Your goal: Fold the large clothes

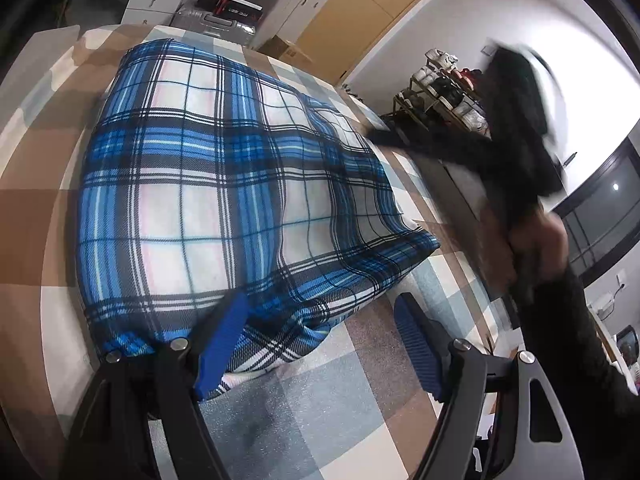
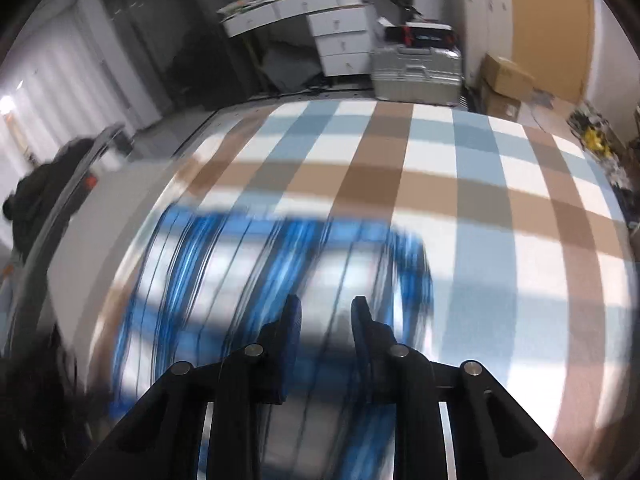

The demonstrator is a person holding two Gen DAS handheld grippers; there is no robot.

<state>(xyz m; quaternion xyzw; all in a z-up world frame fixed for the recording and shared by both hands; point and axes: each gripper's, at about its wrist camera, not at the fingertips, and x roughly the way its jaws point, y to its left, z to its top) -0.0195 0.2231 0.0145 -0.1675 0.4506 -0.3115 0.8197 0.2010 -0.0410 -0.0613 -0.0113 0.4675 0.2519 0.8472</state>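
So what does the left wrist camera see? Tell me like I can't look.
A blue plaid cloth, folded into a rectangle, lies on a brown, blue and white checked surface. The left gripper is open, one blue finger over the cloth's near edge. At right, a blurred dark gripper.

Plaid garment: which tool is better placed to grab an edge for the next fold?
Probably left. The left tool stands open at the plaid garment's near edge, one finger already over the cloth. The right tool has a narrow gap with nothing between its fingers, over the middle of the garment; its view is blurred.

Blue plaid cloth (image 1: 208, 184) folded (rectangular), flat on checkered surface.
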